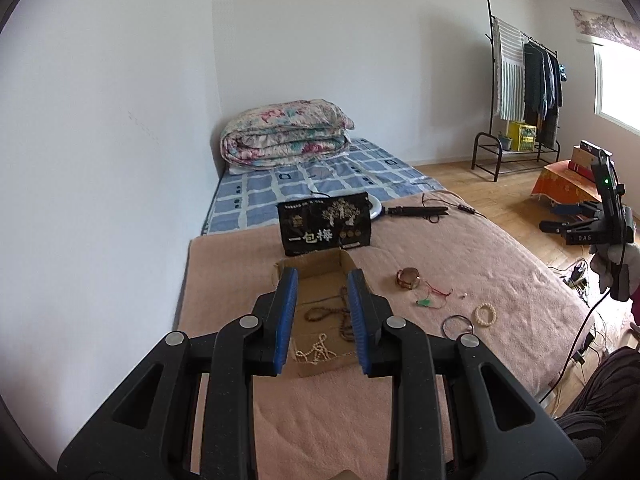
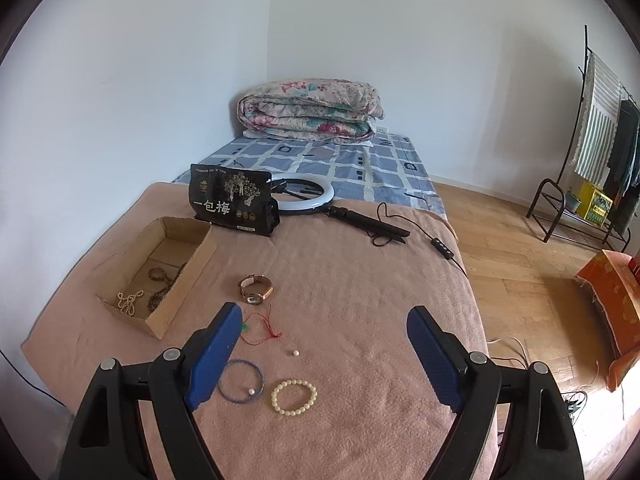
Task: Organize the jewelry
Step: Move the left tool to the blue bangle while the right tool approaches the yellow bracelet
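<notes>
A shallow cardboard box [image 1: 320,265] [image 2: 185,290] on the pink blanket holds brown bead strings [image 2: 160,280] and a pearl necklace [image 2: 129,300]. My left gripper [image 1: 322,276] hovers over the box, open by a narrow gap with nothing between its blue pads. To the right of the box lie a watch [image 2: 256,290], a red cord with a green pendant [image 2: 262,326], a loose pearl [image 2: 295,353], a thin blue bangle [image 2: 240,382] and a cream bead bracelet [image 2: 294,396]. My right gripper [image 2: 324,312] stands wide open above these pieces, holding nothing.
A black snack bag [image 2: 232,200] stands behind the box, with a ring light [image 2: 308,200], its stand and its cable further back. A folded quilt [image 2: 312,114] lies at the bed's head. Wood floor, a clothes rack [image 2: 600,152] and an orange-covered box [image 2: 616,300] are to the right.
</notes>
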Action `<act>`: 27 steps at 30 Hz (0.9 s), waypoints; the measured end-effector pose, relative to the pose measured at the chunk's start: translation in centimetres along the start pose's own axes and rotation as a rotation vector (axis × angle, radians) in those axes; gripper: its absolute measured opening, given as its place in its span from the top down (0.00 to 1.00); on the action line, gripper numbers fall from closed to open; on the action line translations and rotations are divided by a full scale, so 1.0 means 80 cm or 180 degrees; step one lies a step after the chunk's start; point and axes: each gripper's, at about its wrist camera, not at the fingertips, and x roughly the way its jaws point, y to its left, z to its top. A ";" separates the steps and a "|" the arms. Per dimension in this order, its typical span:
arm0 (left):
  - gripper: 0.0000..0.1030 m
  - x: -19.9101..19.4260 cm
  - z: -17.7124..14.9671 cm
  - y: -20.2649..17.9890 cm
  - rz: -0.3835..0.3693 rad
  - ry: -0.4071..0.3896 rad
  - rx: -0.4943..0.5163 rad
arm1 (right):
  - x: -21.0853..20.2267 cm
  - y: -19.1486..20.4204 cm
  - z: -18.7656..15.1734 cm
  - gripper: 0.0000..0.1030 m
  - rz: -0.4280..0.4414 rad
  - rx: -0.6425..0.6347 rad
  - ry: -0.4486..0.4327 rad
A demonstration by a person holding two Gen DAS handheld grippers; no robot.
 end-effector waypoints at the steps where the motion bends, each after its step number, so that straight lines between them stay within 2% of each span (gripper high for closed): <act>1: 0.76 0.014 -0.008 -0.009 -0.0059 0.0058 -0.0025 | 0.000 -0.005 -0.005 0.16 -0.0025 0.0003 0.0004; 6: 0.76 0.076 -0.048 -0.057 -0.0339 0.0301 -0.0060 | 0.014 -0.028 -0.031 0.16 -0.0069 0.0032 0.0082; 8: 0.72 0.103 -0.061 -0.077 -0.0471 0.0404 -0.0083 | 0.024 -0.037 -0.045 0.16 -0.0066 0.0064 0.0124; 10: 0.45 0.127 -0.072 -0.096 -0.0605 0.0476 -0.0127 | 0.037 -0.045 -0.060 0.16 -0.0029 0.0087 0.0172; 12: 0.34 0.144 -0.080 -0.116 -0.0691 0.0508 -0.0121 | 0.051 -0.050 -0.074 0.16 -0.0013 0.0091 0.0240; 15: 0.32 0.167 -0.093 -0.147 -0.0803 0.0575 -0.0036 | 0.071 -0.053 -0.096 0.15 0.0060 0.0101 0.0326; 18: 0.25 0.194 -0.107 -0.179 -0.0969 0.0716 -0.0005 | 0.087 -0.053 -0.115 0.09 0.0148 0.0109 0.0382; 22: 0.24 0.227 -0.123 -0.208 -0.1029 0.0859 0.0119 | 0.108 -0.046 -0.135 0.09 0.0289 0.0073 0.0482; 27: 0.24 0.272 -0.141 -0.233 -0.1131 0.1043 0.0120 | 0.136 -0.027 -0.157 0.09 0.0440 -0.0110 0.0679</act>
